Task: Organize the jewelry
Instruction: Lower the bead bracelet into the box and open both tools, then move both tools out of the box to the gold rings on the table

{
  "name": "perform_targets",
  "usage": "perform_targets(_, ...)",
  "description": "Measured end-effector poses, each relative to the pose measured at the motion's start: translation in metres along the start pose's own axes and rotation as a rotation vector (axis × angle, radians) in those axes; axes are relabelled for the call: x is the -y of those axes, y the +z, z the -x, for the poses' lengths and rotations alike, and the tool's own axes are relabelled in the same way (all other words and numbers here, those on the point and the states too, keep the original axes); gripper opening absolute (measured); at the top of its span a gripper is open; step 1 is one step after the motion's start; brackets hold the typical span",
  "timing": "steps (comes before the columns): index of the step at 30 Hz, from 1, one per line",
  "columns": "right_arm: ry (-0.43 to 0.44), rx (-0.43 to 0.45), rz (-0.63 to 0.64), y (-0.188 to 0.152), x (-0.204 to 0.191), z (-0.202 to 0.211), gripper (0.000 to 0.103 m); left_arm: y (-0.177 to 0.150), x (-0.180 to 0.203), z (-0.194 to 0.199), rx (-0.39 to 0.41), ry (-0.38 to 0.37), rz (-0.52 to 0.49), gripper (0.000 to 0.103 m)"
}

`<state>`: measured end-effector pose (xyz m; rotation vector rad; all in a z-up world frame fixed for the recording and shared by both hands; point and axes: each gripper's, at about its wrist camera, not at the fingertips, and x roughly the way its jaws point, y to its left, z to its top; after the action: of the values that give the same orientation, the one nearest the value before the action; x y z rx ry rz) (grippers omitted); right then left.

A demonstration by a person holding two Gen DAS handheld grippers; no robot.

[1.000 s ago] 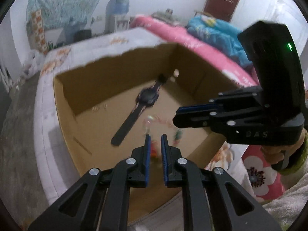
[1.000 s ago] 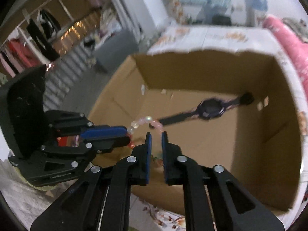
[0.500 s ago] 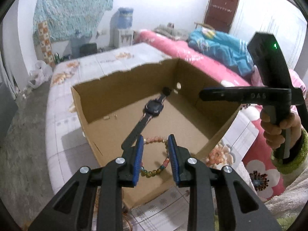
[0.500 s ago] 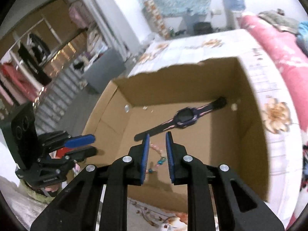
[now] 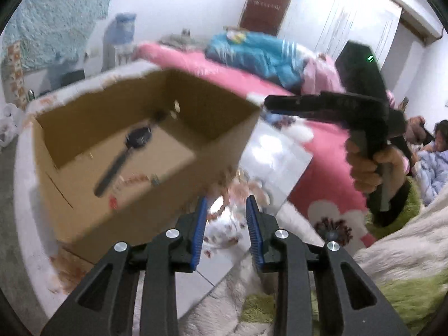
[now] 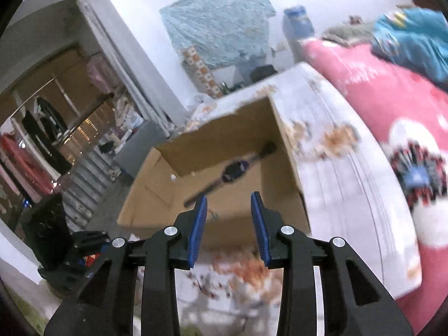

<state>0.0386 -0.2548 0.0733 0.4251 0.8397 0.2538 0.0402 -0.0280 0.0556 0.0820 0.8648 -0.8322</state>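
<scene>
**Both grippers off the box, jewelry lying inside**

We are in a bedroom: a bed [image 5: 274, 165] spread with a white floral sheet and a pink flowered blanket [image 6: 397, 103], a blue quilt bundled further back, a brown door [image 5: 267, 2] in the white wall, and an open wardrobe [image 6: 42, 128] with hanging clothes off to one side. On the sheet stands an open cardboard box [image 5: 84, 201]. Inside it we see a dark wristwatch [image 5: 131, 151] lying stretched across the floor, and nearer the front wall a beaded bracelet [image 5: 134, 180], blurred but showing pink and orange beads.

Our left gripper [image 5: 226, 215] points down past the box's near right corner, over the sheet. Its blue-padded jaws stand apart with nothing between them, only the blurred floral print behind.

Our right gripper [image 6: 229, 215] looks over the box's near wall, jaws opening and empty; the wristwatch [image 6: 233, 169] lies beyond its tips. In the left view a hand [image 5: 372, 168] grips its handle, raised to the right of the box. In the right view the left gripper sits low at the left edge.
</scene>
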Motion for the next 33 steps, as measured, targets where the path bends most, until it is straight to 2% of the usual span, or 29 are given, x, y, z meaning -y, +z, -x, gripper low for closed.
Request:
perform_targets(3, -0.035, -0.097, -0.061, -0.007, 0.015, -0.021, 0.033, -0.003, -0.007, -0.018, -0.023, 0.027, 0.034, 0.028)
perform_targets(6, -0.052, -0.135, -0.073, -0.005, 0.019, -0.04, 0.033, -0.001, -0.022, -0.028, -0.029, 0.106, 0.083, 0.028)
perform_targets(7, -0.044, -0.135, -0.073, -0.003, 0.019, -0.043, 0.033, 0.0, -0.027, -0.028, -0.027, 0.129, 0.094, 0.028)
perform_targets(10, -0.028, -0.131, -0.06, 0.004, 0.015, -0.053, 0.033, -0.001, -0.041, -0.027, -0.013, 0.114, 0.144, 0.027)
perform_targets(13, -0.027, -0.127, -0.051, 0.009, 0.013, -0.057, 0.032, -0.001, -0.045, -0.029, -0.005, 0.163, 0.14, 0.027)
perform_targets(16, -0.017, -0.123, -0.055, 0.012, 0.013, -0.061, 0.032, 0.001, -0.048, -0.031, 0.003, 0.161, 0.149, 0.027)
perform_targets(23, -0.012, -0.101, -0.051, 0.01, 0.018, -0.052, 0.032, 0.003, -0.042, -0.038, 0.009, 0.188, 0.102, 0.028)
perform_targets(27, -0.02, -0.125, -0.065, -0.011, 0.027, -0.044, 0.032, -0.006, -0.022, -0.051, -0.024, 0.11, 0.063, 0.028)
perform_targets(33, -0.015, -0.187, -0.119, -0.048, 0.033, -0.046, 0.032, -0.008, 0.015, -0.089, -0.087, 0.081, -0.098, 0.028)
